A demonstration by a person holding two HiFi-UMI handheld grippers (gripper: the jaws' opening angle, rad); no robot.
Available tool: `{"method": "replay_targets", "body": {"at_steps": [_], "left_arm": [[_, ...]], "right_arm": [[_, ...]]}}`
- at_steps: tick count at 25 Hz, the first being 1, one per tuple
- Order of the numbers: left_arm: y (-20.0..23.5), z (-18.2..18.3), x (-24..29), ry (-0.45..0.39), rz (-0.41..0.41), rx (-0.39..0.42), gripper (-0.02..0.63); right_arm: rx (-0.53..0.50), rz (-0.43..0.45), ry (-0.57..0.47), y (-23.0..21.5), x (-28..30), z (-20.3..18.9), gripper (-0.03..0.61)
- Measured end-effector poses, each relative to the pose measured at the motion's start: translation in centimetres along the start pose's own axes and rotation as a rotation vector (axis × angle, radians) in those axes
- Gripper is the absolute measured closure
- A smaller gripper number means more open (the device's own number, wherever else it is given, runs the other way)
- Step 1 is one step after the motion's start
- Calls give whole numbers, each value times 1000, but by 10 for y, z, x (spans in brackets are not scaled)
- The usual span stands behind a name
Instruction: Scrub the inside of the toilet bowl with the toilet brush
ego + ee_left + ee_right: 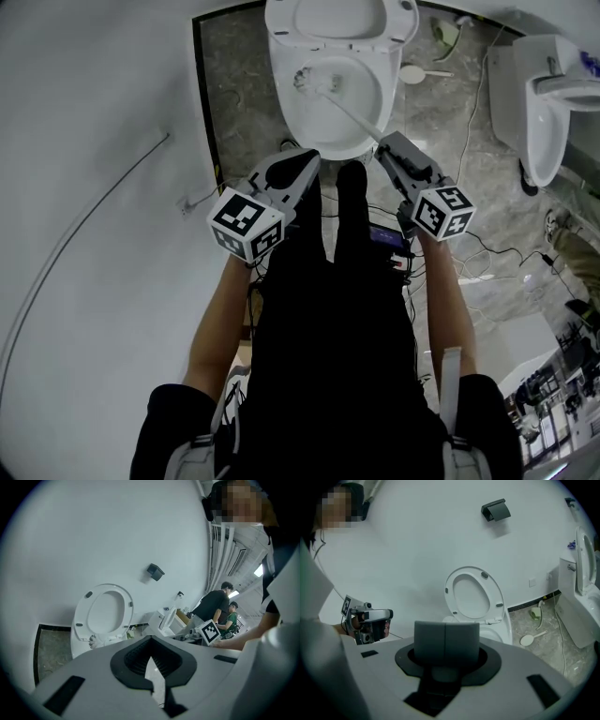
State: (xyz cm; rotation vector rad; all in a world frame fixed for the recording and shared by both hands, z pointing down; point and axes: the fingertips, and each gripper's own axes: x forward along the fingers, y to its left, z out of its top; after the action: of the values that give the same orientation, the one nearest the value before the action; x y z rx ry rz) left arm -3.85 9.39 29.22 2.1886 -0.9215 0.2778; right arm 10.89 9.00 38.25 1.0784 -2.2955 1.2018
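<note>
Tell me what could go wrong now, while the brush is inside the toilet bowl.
1. The right gripper holds the toilet brush only at the end of its thin handle, so the brush may twist or slip when pressed.
2. Cables lie on the floor close beside the person; a step sideways could snag them.

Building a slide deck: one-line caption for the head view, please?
Right gripper holds the toilet brush inside the open toilet bowl; left gripper hovers shut near the front rim.
</note>
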Motion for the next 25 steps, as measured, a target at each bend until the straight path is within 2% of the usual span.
{"method": "replay_targets", "body": {"at_steps": [10, 25], "left_arm": [[26, -30, 1, 19, 12, -30, 603], [45, -44, 30, 46, 13, -57, 603]], "right_arm": [[4, -43, 44, -26, 38, -34, 420], [3, -136, 108, -86, 73, -57, 420]]}}
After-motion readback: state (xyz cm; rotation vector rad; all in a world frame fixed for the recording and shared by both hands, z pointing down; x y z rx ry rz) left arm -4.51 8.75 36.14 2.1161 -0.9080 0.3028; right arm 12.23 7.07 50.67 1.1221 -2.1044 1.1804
